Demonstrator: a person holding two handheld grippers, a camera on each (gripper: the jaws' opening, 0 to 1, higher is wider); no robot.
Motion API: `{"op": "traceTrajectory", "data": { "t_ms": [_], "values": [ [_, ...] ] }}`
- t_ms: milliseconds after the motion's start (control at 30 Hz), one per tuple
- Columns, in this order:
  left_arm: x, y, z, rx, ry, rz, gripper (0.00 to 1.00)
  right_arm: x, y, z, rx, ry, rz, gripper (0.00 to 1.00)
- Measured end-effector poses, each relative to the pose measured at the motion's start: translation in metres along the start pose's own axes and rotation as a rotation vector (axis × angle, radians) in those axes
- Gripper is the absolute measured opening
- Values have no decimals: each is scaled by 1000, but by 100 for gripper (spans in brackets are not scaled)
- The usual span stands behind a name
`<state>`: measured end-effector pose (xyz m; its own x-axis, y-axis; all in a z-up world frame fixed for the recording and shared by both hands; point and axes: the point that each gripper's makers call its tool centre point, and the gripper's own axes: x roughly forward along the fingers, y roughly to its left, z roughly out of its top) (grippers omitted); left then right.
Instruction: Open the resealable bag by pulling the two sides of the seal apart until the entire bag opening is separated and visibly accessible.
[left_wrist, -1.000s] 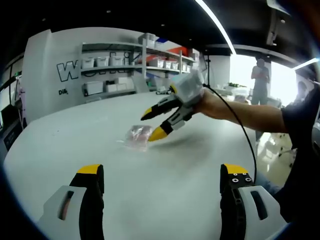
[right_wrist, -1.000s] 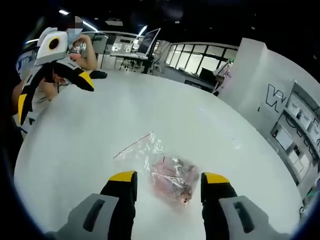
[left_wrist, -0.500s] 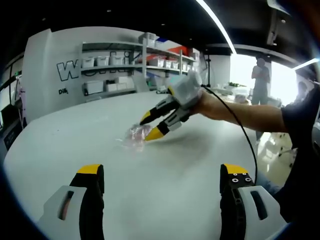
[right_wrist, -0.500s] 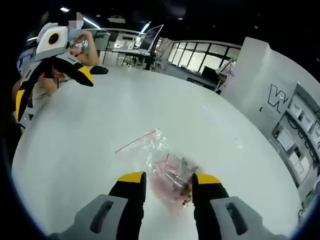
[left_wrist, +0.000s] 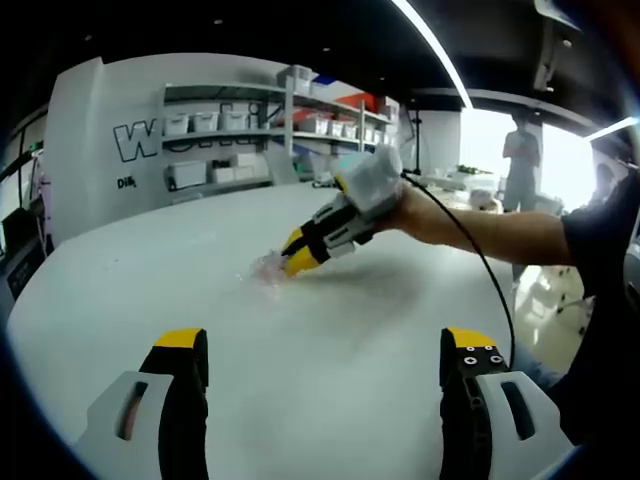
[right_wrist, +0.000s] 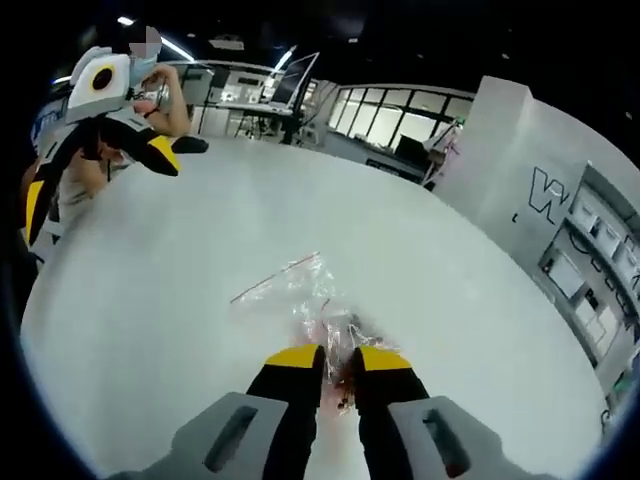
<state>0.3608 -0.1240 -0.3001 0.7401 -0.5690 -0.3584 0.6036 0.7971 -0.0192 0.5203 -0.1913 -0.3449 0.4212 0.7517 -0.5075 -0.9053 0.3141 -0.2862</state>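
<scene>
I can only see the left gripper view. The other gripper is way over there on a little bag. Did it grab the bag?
Observer: Yes. In the right gripper view the right gripper has its jaws pinched on the bag, at the lumpy pink end nearest that camera.
Operator: Where's the zip part?
Observer: The bag's seal strip, a thin red line, lies at the far end, away from the jaws and flat on the table.
Operator: And what's my gripper doing?
Observer: The left gripper is up in the air near the table edge, jaws wide open, holding nothing.
</scene>
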Motion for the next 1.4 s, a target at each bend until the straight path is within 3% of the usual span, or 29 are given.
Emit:
{"op": "traceTrajectory", "data": {
  "t_ms": [167, 300, 500, 767, 1167, 1400],
  "values": [
    [-2, -1, 0, 0, -2, 2, 95, -3, -6, 1, 69, -16, -27, 0],
    [-3, 1, 0, -1, -2, 5, 95, -5, -9, 1, 181, -37, -37, 0],
    [-4, 2, 0, -2, -5, 7, 95, -9, -12, 0, 274, -60, -39, 0],
    [-3, 1, -1, -5, -6, 4, 95, -13, -13, 0, 333, -88, -34, 0],
    [-1, 0, 0, -4, -5, 2, 95, -24, -12, 3, 551, -196, 15, 0],
    [-1, -1, 0, -4, -4, -1, 95, -29, -3, 2, 617, -224, 44, 0]
  ]
}}
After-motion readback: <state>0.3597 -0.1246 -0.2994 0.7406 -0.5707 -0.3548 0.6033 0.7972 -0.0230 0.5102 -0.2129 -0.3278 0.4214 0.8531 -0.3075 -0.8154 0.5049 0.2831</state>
